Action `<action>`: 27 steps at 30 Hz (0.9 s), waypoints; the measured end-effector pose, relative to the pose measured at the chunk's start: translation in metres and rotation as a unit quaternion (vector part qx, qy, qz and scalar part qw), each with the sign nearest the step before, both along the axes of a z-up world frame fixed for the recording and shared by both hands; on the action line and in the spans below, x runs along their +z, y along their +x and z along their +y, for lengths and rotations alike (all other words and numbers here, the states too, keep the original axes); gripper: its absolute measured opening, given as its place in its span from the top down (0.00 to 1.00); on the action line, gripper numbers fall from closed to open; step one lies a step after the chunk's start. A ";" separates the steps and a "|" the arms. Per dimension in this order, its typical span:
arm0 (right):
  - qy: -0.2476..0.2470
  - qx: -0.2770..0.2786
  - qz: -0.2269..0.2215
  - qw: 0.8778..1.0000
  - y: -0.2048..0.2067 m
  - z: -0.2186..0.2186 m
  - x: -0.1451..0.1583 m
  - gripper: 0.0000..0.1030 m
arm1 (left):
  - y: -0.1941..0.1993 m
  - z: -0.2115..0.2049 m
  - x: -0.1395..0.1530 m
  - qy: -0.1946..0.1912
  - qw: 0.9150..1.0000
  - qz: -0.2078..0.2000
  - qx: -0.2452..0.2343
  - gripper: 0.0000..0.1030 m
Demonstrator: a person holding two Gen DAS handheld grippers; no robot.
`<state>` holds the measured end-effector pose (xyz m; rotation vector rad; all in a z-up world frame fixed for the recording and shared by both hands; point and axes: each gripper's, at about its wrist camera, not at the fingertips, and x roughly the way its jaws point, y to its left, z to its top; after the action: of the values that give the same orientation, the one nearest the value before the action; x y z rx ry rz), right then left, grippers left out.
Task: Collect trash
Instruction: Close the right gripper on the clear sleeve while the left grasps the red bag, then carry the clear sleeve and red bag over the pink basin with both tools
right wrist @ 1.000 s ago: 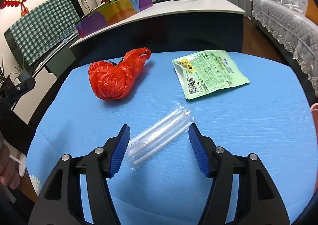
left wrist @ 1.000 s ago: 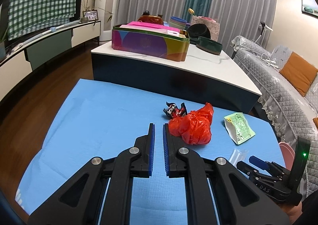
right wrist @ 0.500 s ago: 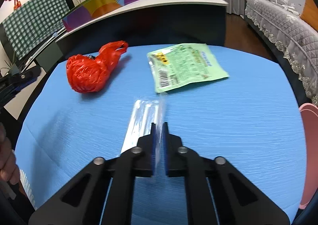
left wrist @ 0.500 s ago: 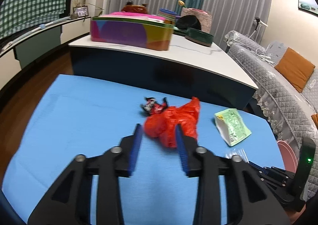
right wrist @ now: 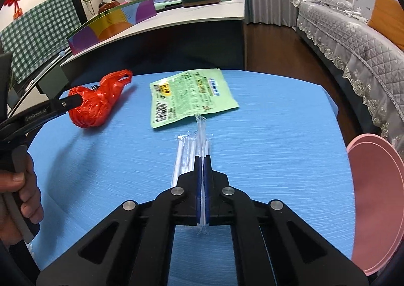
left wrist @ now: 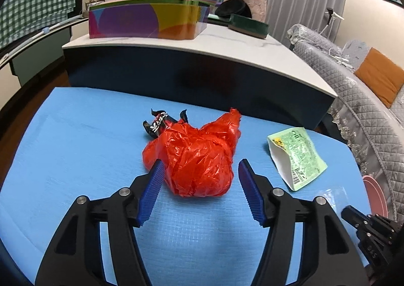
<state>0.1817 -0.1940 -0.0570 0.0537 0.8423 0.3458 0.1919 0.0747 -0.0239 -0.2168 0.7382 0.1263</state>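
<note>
Spreading just now around the red bag (left wrist: 199, 157) on the bench (left wrist: 75, 149), the left hand-held gripper (left wrist: 198, 172) seems untouching, while the right hand-held gripper (right wrist: 202, 159), just closed, pinches the clear wrapper (right wrist: 199, 134), ready for binning.

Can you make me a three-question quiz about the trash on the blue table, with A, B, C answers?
1. Where is the red bag?
A. Between the open left tongs
B. Inside the pink bin
C. On the sofa

2. What colour is the flat packet?
A. Purple
B. Green
C. Black

3. What are the right tongs doing?
A. Wide open over the packet
B. Shut on the clear wrapper
C. Shut on the red bag

Answers:
1 A: the blue pads stand on either side of the bag, not yet squeezing it.
2 B: it is pale green with a barcode.
3 B: the pads meet with the clear plastic pinched between them.
</note>
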 end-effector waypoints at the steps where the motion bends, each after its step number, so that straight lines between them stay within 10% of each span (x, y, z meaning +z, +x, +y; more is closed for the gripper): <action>1: 0.002 0.000 0.003 1.000 0.000 -0.001 -0.001 0.98 | 0.001 0.000 -0.001 0.000 1.000 0.002 0.002 0.42; 8: 0.001 0.006 -0.003 1.000 -0.004 -0.003 0.002 0.98 | 0.009 -0.001 -0.008 0.008 1.000 0.015 0.014 0.43; 14: 0.000 0.002 -0.012 1.000 -0.009 -0.007 0.008 0.98 | 0.002 -0.001 -0.001 0.018 1.000 0.007 0.008 0.67; 27: -0.002 -0.014 -0.058 0.998 -0.032 -0.021 0.038 0.98 | -0.031 -0.027 0.032 0.045 0.997 -0.041 -0.044 0.72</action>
<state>0.1496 -0.2154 -0.0195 0.0414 0.7269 0.3183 0.1606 0.0472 0.0077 -0.1029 0.6575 0.0657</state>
